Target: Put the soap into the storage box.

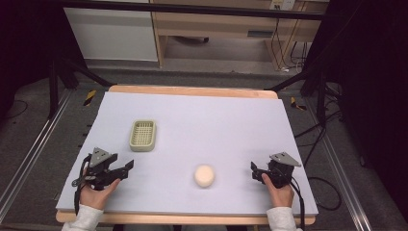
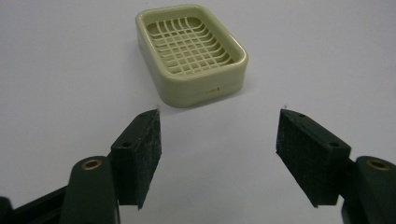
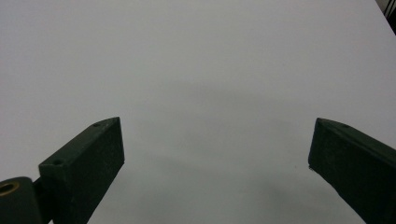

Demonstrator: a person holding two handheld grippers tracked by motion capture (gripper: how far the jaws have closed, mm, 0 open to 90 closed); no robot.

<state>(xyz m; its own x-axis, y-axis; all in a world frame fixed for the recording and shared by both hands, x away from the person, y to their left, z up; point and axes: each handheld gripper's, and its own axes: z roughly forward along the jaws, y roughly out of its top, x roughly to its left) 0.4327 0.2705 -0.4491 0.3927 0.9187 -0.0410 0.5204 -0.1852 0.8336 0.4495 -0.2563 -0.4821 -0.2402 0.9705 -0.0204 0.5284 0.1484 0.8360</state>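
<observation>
In the left gripper view, the two black jaws are cut off by the bottom edge. The right gripper view crops its right jaw at the right and bottom edges. In the high view, both sleeves [image 1: 85,219] run off the bottom edge.

Ahead of the jaws, a glossy cream plastic soap dish [image 2: 191,53] is sitting on the matt, smooth pale table cover [image 2: 56,70]; rough black pads [image 2: 152,154] are lining the jaws.
</observation>
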